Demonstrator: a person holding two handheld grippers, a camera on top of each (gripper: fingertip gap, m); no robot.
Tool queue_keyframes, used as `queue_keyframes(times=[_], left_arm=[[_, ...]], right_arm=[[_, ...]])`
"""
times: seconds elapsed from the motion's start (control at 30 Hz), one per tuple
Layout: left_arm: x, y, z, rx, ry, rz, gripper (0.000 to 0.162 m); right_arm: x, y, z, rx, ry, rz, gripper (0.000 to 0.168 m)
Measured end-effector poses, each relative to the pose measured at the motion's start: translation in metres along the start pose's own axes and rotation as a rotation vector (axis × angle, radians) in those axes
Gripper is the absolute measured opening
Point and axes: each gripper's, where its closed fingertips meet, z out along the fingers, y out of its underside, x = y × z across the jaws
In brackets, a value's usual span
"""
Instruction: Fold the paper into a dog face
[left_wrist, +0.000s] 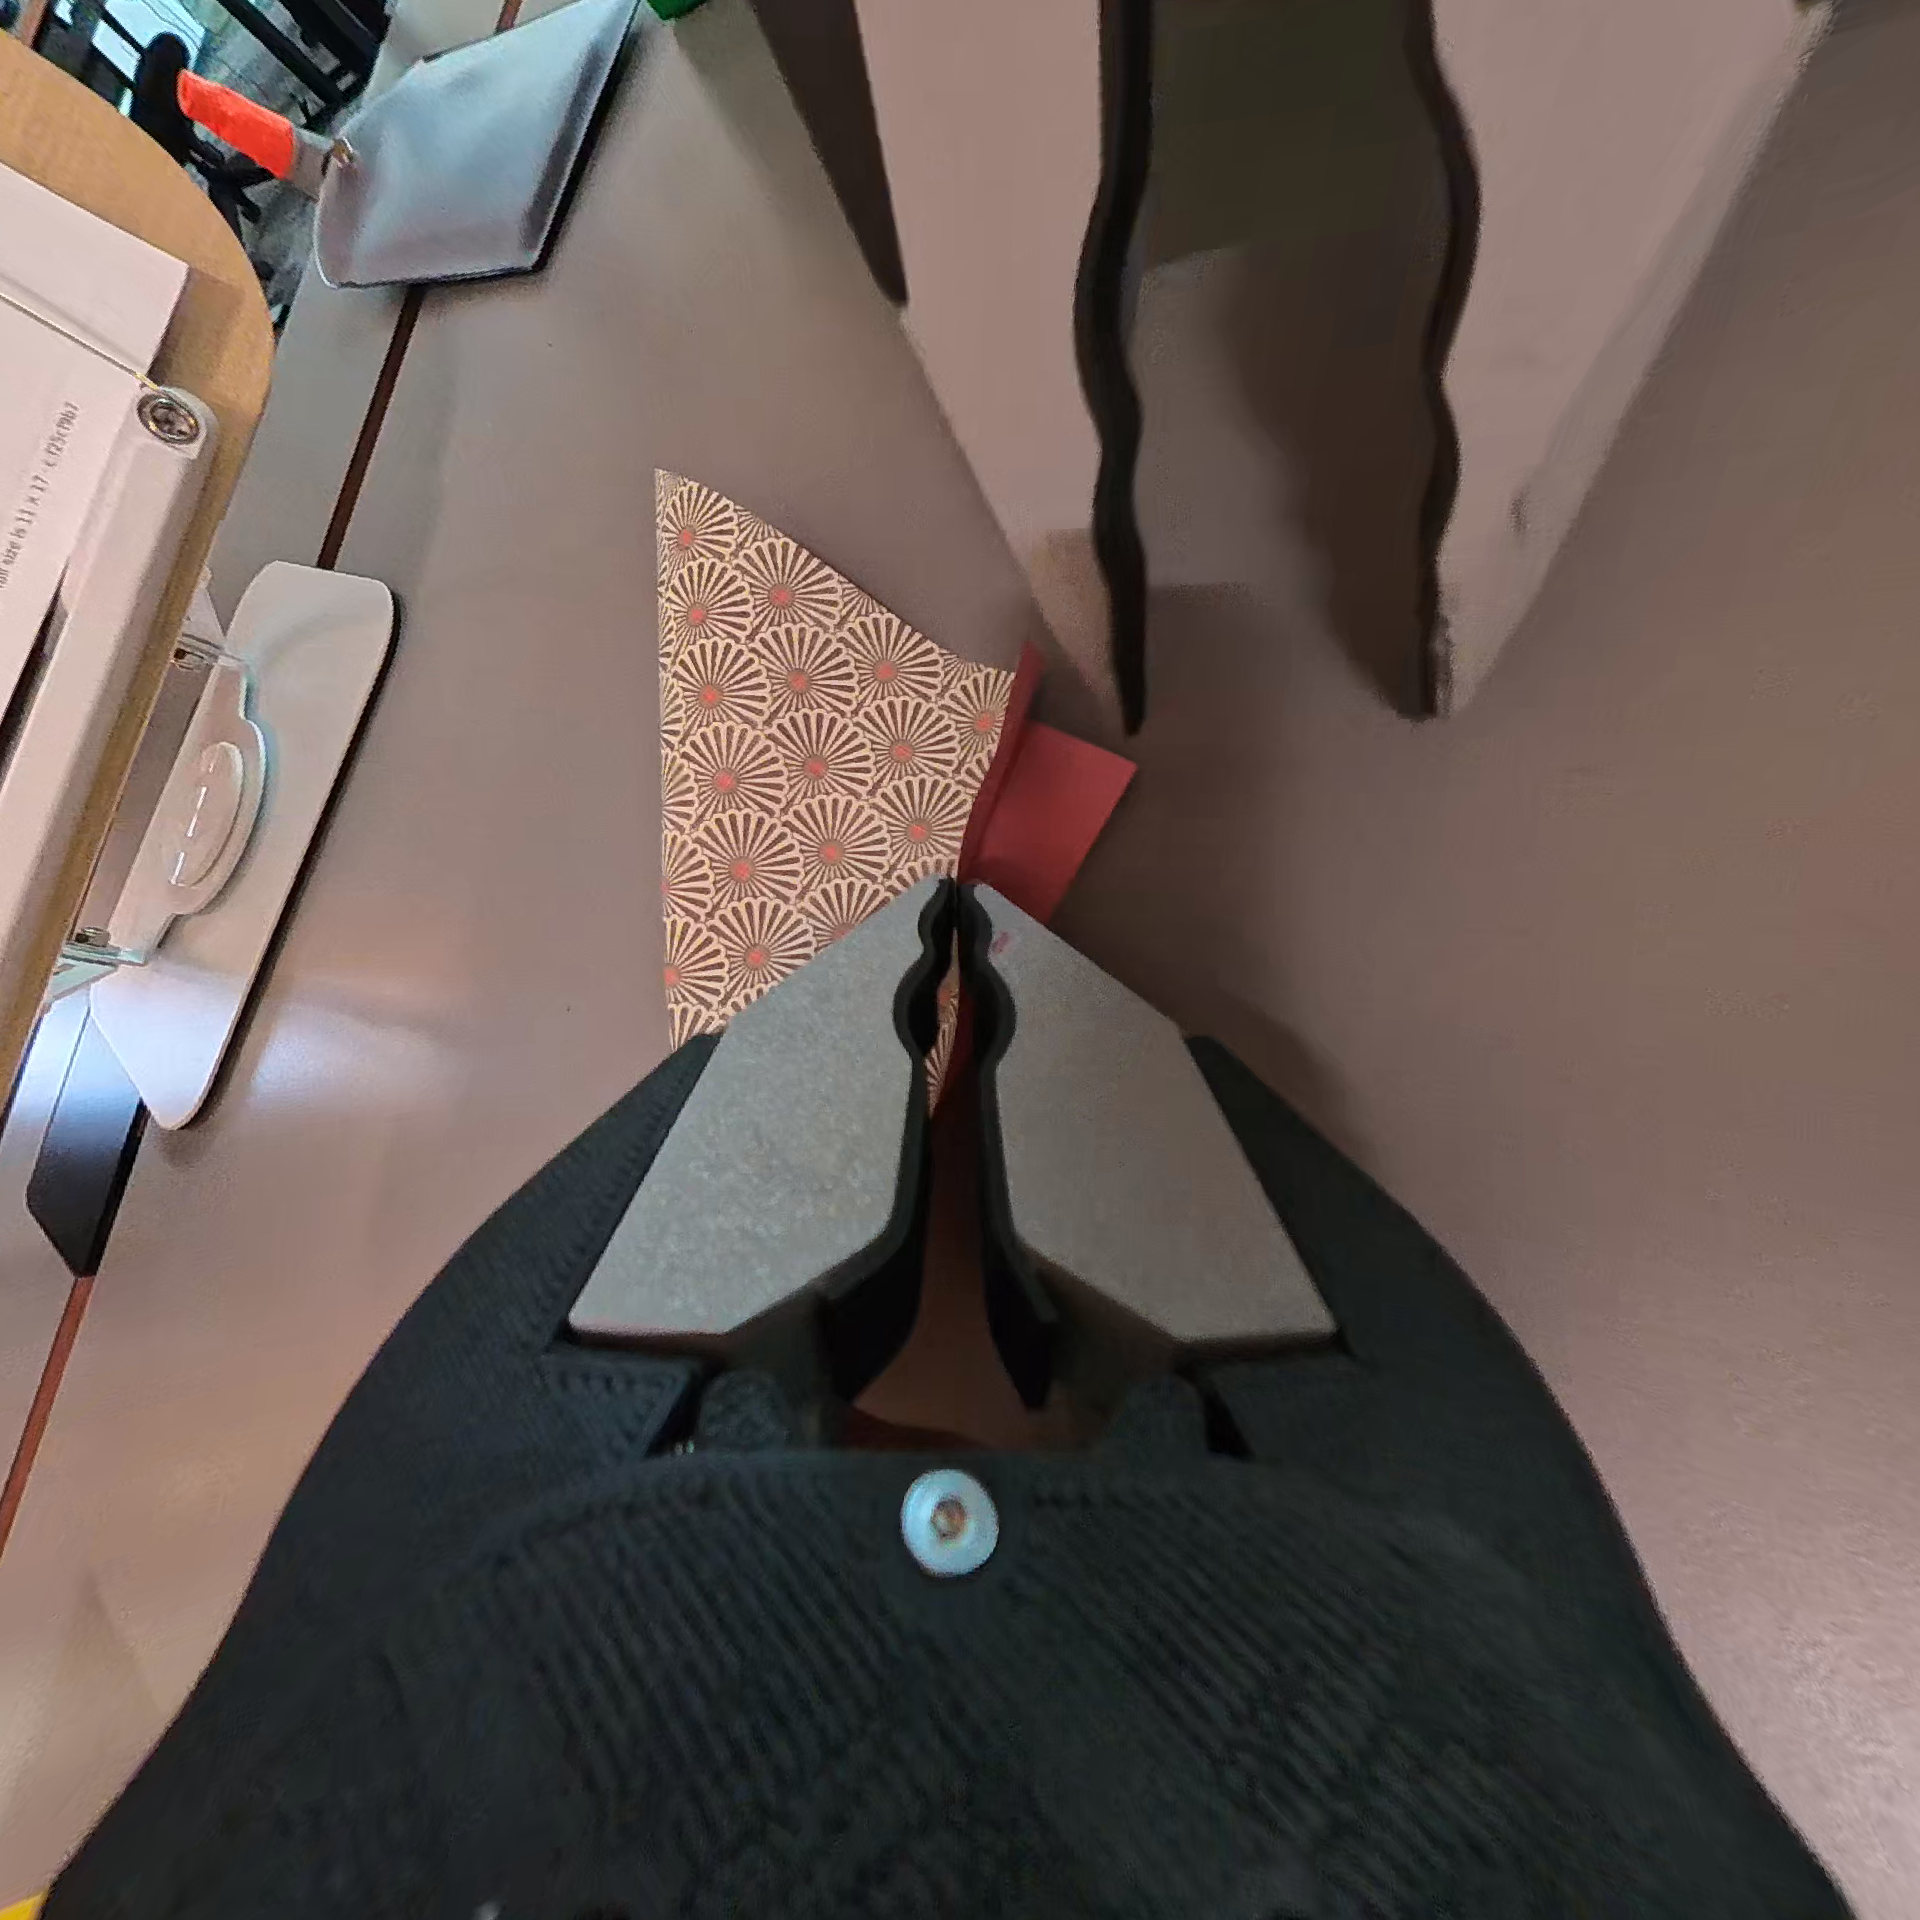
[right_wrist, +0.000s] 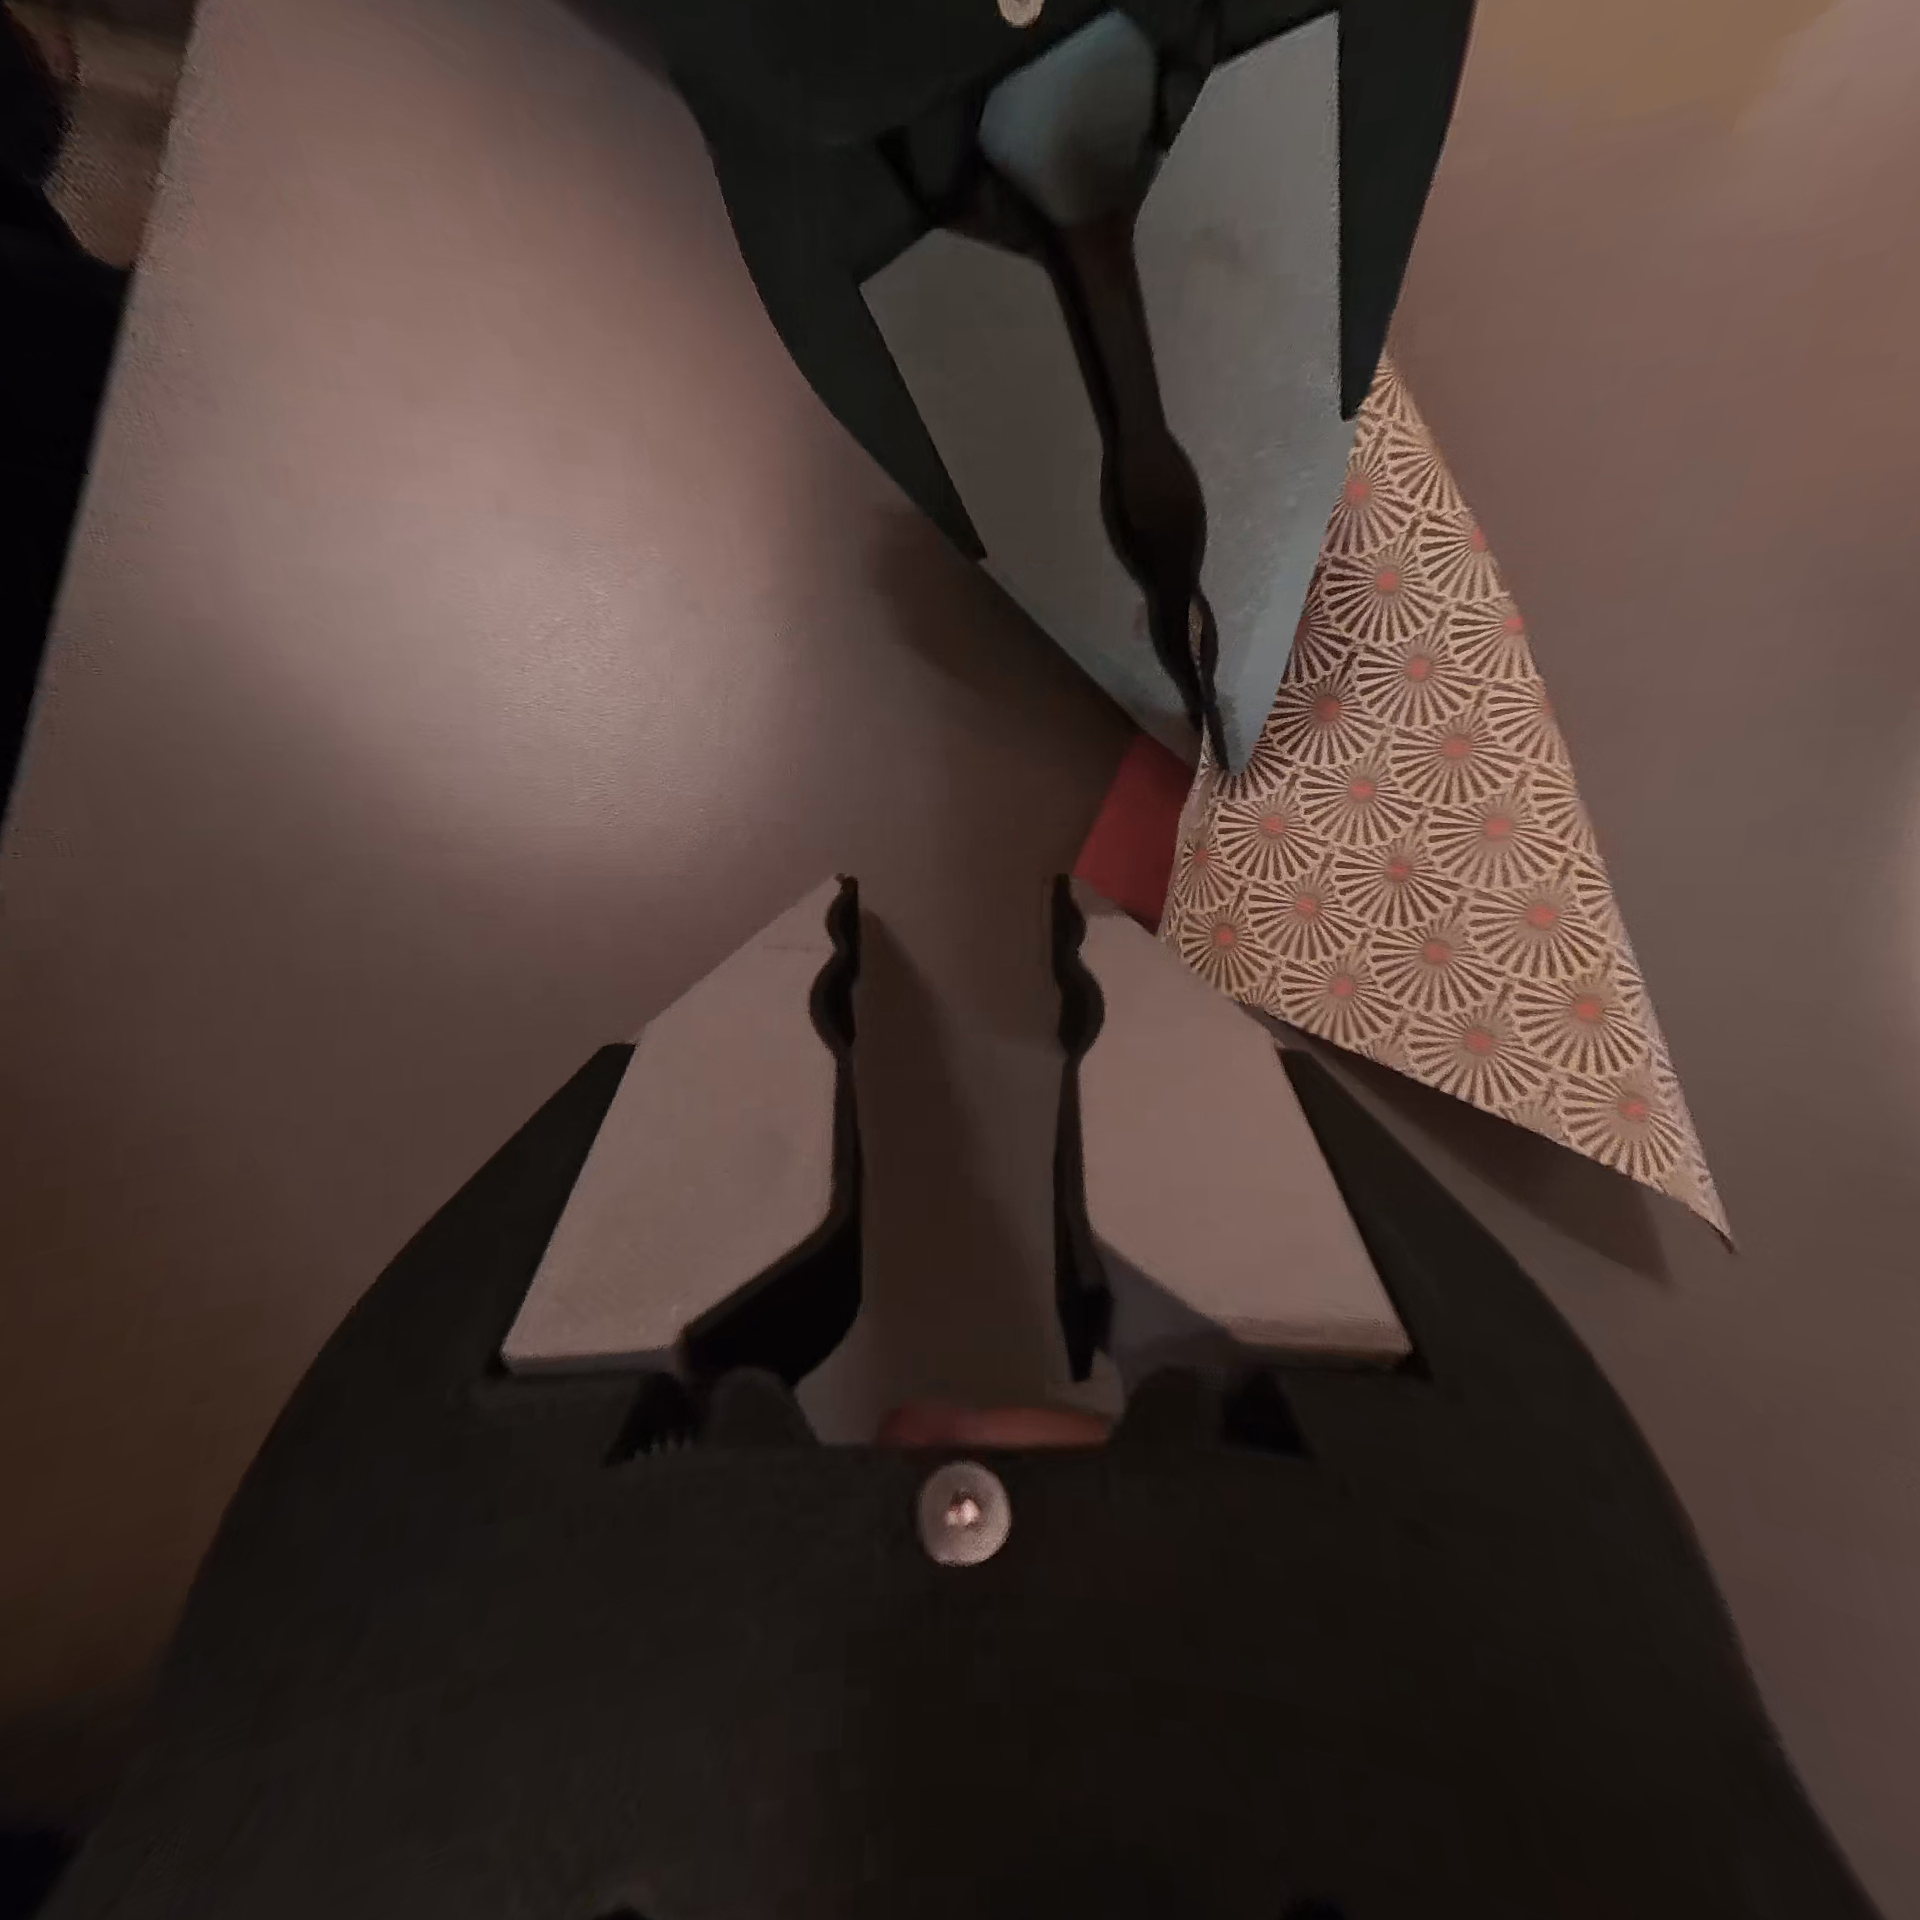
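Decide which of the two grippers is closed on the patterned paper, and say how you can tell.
The left gripper: its fingers are pressed together on the paper. The right gripper is open, holding nothing.

left wrist view: behind the left gripper (left_wrist: 951, 888), facing forward and down, very close to the table (left_wrist: 520, 1039); far-left edge and clutter in view.
right wrist view: behind the right gripper (right_wrist: 951, 883), angled down, low over bare table (right_wrist: 416, 623).
facing: opposed; each sees the other's fingers at frame top.
shared: patterned paper (left_wrist: 800, 748) (right_wrist: 1434, 883) and the table around it.
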Motion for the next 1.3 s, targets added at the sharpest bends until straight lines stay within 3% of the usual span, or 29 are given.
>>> queue_keyframes(times=[0.13,0.37,0.53,0.6,0.8,1.03,1.3], left_arm=[[0.000,0.000,0.000,-0.002,0.002,-0.007,0.000],[-0.002,0.001,0.000,-0.004,-0.002,-0.003,0.000],[-0.025,0.015,0.004,-0.096,-0.123,0.196,0.000],[-0.021,0.012,0.005,-0.075,-0.092,0.196,0.000],[-0.020,0.011,0.002,-0.035,-0.012,0.069,0.000],[-0.018,0.011,0.003,-0.019,0.012,0.030,0.000],[-0.018,0.011,0.003,-0.018,0.017,0.027,0.000]], right_arm=[[0.000,-0.003,0.008,-0.001,-0.010,0.028,0.056],[-0.005,-0.004,0.013,-0.006,-0.051,0.057,0.049],[-0.004,-0.004,0.012,0.040,-0.051,0.052,0.047],[-0.003,-0.004,0.012,0.049,-0.056,0.057,0.044],[0.007,-0.001,0.009,0.016,0.011,0.035,0.061],[0.002,-0.008,0.019,0.004,-0.011,0.041,0.103],[-0.001,-0.008,0.022,-0.008,-0.044,0.077,0.102]])
